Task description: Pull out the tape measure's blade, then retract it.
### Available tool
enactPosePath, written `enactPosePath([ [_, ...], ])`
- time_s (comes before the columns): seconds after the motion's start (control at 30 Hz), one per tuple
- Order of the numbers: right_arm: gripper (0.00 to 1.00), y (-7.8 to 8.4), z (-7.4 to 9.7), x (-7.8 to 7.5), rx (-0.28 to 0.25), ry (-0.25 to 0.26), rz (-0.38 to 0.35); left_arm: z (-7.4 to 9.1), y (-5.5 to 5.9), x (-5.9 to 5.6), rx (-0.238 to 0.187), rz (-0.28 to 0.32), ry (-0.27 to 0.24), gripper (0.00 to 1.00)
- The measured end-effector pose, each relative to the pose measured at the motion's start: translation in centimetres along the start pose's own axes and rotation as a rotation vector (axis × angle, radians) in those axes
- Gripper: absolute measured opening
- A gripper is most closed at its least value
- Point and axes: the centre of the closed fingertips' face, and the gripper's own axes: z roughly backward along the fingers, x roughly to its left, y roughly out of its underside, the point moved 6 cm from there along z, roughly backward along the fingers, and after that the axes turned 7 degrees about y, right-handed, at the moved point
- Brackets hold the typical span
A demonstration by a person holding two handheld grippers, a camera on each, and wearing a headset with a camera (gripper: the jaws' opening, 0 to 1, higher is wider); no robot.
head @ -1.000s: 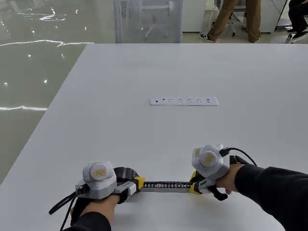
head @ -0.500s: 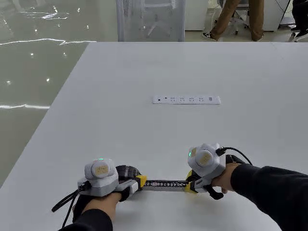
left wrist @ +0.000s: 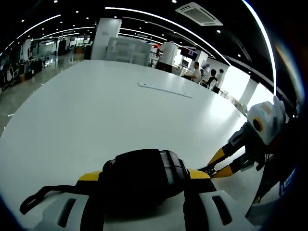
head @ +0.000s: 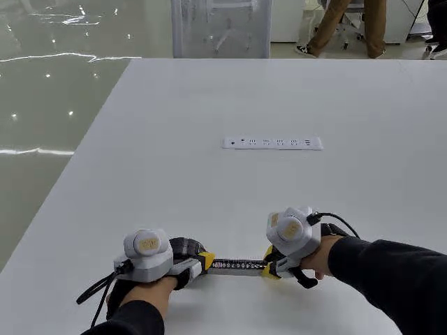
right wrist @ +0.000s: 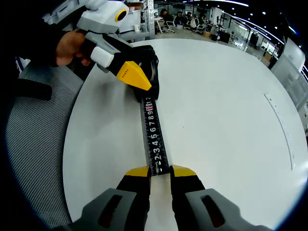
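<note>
The black tape measure case (head: 183, 249) lies on the white table (head: 230, 195) near its front edge, and my left gripper (head: 198, 263) is shut on it. In the left gripper view the case (left wrist: 147, 161) sits between the yellow-tipped jaws of that gripper (left wrist: 144, 179). A short length of blade (head: 237, 265) runs right from the case to my right gripper (head: 267, 270), which is shut on the blade's end. In the right gripper view the numbered blade (right wrist: 153, 137) leads from my gripper (right wrist: 161, 172) to the case (right wrist: 148, 60).
A white power strip (head: 272, 143) lies mid-table, well beyond the grippers. The table's left edge (head: 66, 174) drops to a shiny floor. A person's legs (head: 346, 24) and a translucent cabinet (head: 220, 28) stand past the far edge.
The right gripper has moved left toward the case, and the exposed blade is shorter. The left gripper and case have stayed put. The head camera has shifted slightly.
</note>
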Motion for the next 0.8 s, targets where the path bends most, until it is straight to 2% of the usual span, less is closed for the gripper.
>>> enactPosePath([
  [0.27, 0.12, -1.0, -0.5, 0.4, -0.013, -0.001, 0.001, 0.0, 0.0, 0.0, 0.003, 0.0, 0.003, 0.62],
  [0.8, 0.12, -1.7, -1.0, 0.5, -0.033, -0.002, -0.01, 0.0, 0.0, 0.1, 0.005, 0.003, 0.003, 0.62],
])
